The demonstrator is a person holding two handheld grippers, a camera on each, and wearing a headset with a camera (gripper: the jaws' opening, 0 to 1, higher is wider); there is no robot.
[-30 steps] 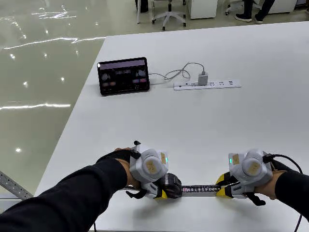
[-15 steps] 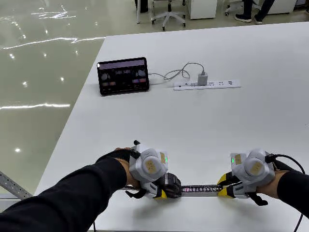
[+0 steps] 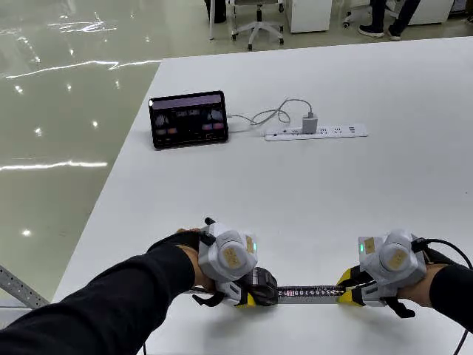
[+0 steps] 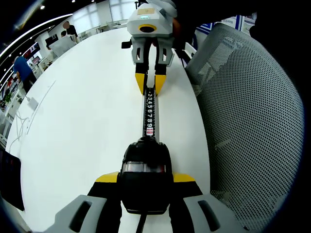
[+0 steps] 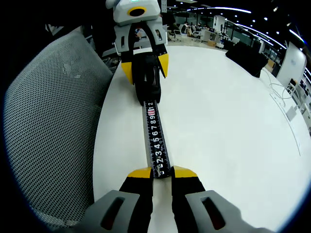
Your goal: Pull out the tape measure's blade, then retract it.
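A black tape measure case [image 3: 261,285] [image 4: 145,171] lies at the table's near edge, with my left gripper [image 3: 250,293] [image 4: 146,177] shut on it. Its blade [image 3: 309,292] [image 4: 149,113] [image 5: 155,136] runs out to the right, flat along the table, with printed numbers showing up to about 12. My right gripper [image 3: 346,288] [image 5: 161,172] is shut on the blade's tip. In the right gripper view the case [image 5: 146,80] sits at the far end between the left gripper's yellow-tipped fingers [image 5: 127,72].
A tablet [image 3: 188,117] stands at the back left of the white table [image 3: 310,185]. A power strip [image 3: 316,131] with a charger and cable lies behind the centre. A mesh chair back [image 5: 48,121] [image 4: 248,121] is close behind the near table edge.
My right gripper has moved a little to the right with the blade's tip, so slightly more blade shows. The left gripper and case have stayed put.
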